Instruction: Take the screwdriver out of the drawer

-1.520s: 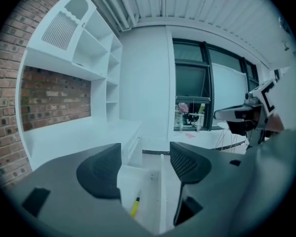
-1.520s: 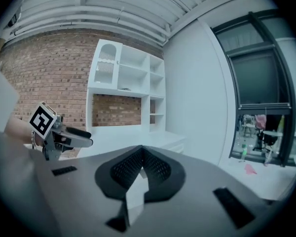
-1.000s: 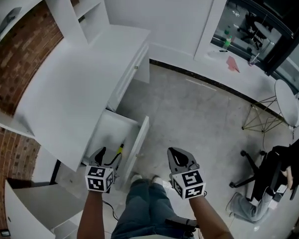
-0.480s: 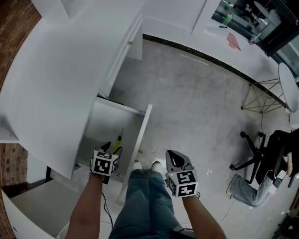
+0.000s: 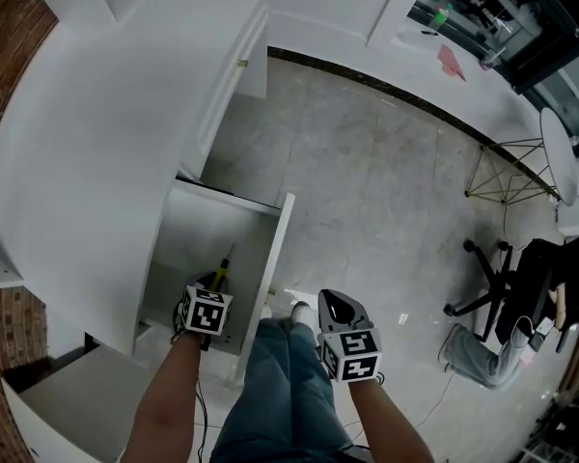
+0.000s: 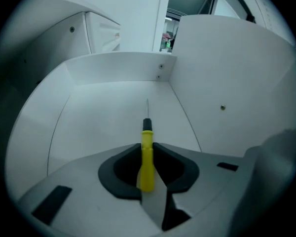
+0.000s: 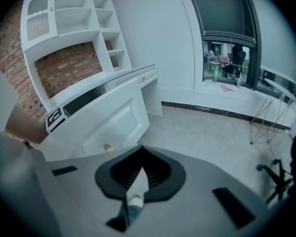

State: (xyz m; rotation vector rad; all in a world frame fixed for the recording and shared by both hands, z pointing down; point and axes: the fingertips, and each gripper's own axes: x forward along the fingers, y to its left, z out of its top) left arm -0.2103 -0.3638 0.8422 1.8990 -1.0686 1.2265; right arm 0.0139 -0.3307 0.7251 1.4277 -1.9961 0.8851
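Closing: left gripper (image 6: pixel 147 146) jaws were narrowing on the screwdriver (image 6: pixel 147 159), pads touching its yellow handle on both sides.
Screwdriver: was inside the open drawer (image 5: pixel 278 244), shaft pointing at the back wall.
Right gripper (image 7: pixel 141 154): jaws were almost together, held nothing, was outside the drawer front.

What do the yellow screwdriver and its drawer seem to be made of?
The screwdriver: smooth yellow handle with black collar, likely moulded plastic; thin grey shaft, probably metal, too small to be sure. The drawer: flat matt white panels with small screw heads at the joints, probably painted or laminated board.
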